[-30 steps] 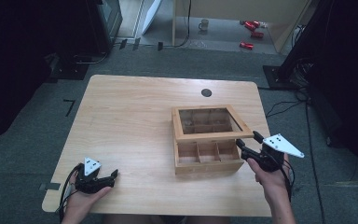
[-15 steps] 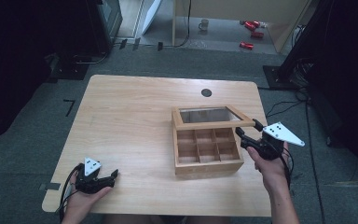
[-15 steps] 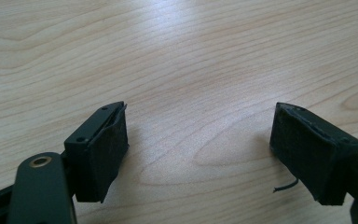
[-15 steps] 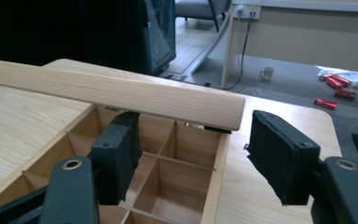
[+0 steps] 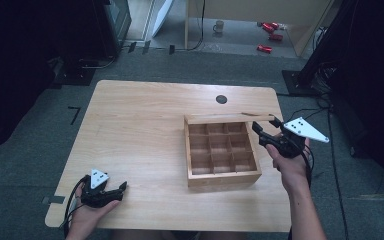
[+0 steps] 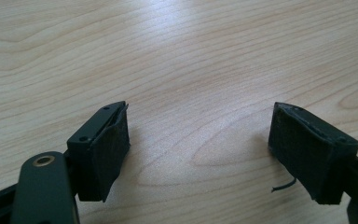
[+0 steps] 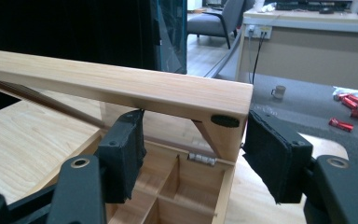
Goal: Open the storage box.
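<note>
the left gripper [image 5: 111, 190] lies low in the left hand [image 5: 82, 217] at the near left, jaws apart, nothing between them; the right gripper [image 5: 266, 131] is raised in the right hand [image 5: 291, 167], forearm stretched forward, jaws just closing, one inside and one outside a lid corner

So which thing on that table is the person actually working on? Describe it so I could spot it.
Look at the pale wooden table, then at its right half. There sits a square wooden box split into a grid of small, bare compartments. Its hinged lid is raised at the far side, with the right gripper at the lid's corner.
</note>
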`<state>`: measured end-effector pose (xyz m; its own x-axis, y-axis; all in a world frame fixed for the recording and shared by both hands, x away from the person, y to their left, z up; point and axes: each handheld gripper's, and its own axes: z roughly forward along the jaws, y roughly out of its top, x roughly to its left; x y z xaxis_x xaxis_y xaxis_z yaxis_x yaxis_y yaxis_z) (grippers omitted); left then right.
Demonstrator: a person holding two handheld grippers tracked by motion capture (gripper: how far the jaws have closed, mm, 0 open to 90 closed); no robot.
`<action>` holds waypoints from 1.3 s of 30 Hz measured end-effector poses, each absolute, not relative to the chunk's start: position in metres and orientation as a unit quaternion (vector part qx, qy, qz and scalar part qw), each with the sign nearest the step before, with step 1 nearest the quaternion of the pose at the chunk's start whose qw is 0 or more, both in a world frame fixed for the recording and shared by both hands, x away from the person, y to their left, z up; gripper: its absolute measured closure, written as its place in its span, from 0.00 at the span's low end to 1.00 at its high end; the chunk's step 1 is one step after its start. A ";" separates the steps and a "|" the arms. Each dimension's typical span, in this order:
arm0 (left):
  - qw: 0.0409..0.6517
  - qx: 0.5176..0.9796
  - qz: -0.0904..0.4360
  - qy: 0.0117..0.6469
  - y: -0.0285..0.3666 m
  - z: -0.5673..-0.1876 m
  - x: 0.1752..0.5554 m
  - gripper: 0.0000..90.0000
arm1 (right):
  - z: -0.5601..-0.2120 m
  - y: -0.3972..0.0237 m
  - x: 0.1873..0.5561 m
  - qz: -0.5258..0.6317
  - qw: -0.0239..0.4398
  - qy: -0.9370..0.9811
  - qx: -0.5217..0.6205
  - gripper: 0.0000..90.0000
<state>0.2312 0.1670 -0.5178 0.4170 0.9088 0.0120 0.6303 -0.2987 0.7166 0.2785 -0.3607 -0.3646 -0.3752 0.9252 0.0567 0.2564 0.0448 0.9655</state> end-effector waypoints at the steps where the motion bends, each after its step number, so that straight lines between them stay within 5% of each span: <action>1: 0.324 0.777 0.215 0.495 0.167 -0.518 0.231 0.23 | -0.363 -0.361 0.281 0.519 0.324 0.648 0.453 0.43; 39: 0.325 0.777 0.214 0.495 0.167 -0.518 0.231 0.24 | -0.369 -0.367 0.335 0.531 0.310 0.665 0.425 0.43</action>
<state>0.2305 0.1668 -0.5177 0.4189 0.9080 0.0107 0.6292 -0.2987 0.7175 0.3355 -0.3672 -0.3686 -0.4470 0.8936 0.0396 0.2358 0.0750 0.9689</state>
